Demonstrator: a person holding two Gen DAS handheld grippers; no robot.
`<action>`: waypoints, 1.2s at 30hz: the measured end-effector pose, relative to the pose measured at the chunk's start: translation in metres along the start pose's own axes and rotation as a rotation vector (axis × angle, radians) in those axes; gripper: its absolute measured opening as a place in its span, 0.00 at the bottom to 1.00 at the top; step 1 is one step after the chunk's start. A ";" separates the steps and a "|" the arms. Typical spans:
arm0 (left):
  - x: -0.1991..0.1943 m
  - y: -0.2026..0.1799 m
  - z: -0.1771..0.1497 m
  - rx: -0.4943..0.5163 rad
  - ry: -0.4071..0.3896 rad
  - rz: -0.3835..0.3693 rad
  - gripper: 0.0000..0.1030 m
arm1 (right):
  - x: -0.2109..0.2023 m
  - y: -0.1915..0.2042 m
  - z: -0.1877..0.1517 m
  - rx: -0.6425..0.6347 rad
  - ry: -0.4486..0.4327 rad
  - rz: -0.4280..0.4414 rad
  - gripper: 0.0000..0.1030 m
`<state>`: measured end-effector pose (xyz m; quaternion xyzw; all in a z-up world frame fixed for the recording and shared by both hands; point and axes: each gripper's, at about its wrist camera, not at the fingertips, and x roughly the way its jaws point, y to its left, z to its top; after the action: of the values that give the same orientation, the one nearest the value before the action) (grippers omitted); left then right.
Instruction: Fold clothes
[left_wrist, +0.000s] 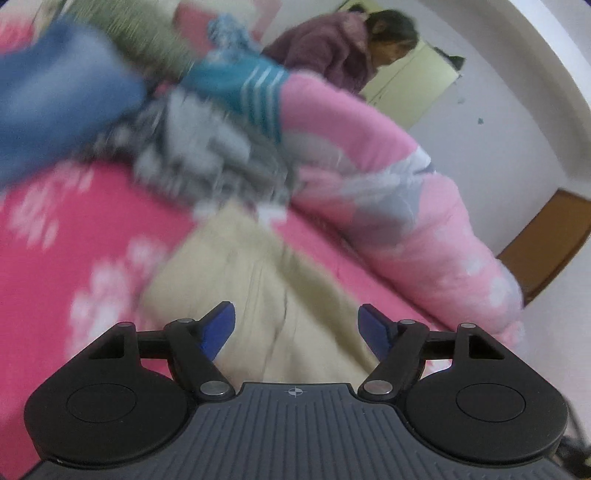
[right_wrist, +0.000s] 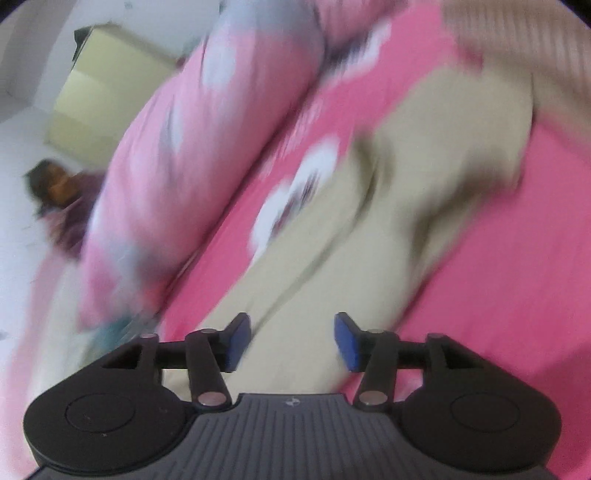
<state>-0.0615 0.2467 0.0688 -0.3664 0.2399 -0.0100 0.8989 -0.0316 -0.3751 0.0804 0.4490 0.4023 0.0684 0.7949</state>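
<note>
One limp, creased beige garment (left_wrist: 258, 280) on pink sheet (left_wrist: 74, 240)

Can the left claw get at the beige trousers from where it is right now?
Probably yes. The left claw is open with the beige trousers spread on the pink sheet directly ahead between its fingers, nothing lying over them. The clothes pile sits farther back. The image is blurred, so contact is unclear.

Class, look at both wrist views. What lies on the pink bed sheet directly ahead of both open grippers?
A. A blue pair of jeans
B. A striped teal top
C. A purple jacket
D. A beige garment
D: the beige garment stretches across the pink sheet ahead of the left gripper and the right gripper, neither holding anything.
</note>
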 end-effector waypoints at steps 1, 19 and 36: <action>-0.001 0.008 -0.009 -0.029 0.014 -0.021 0.72 | 0.006 -0.002 -0.018 0.034 0.050 0.036 0.59; 0.065 0.039 -0.026 -0.204 -0.109 0.000 0.62 | 0.124 -0.012 -0.069 0.268 -0.025 0.174 0.52; -0.019 0.046 -0.042 -0.337 -0.208 -0.033 0.13 | 0.072 -0.006 -0.094 0.100 -0.173 0.207 0.04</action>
<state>-0.1042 0.2570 0.0206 -0.5148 0.1380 0.0534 0.8445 -0.0510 -0.2829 0.0085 0.5313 0.2869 0.0908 0.7919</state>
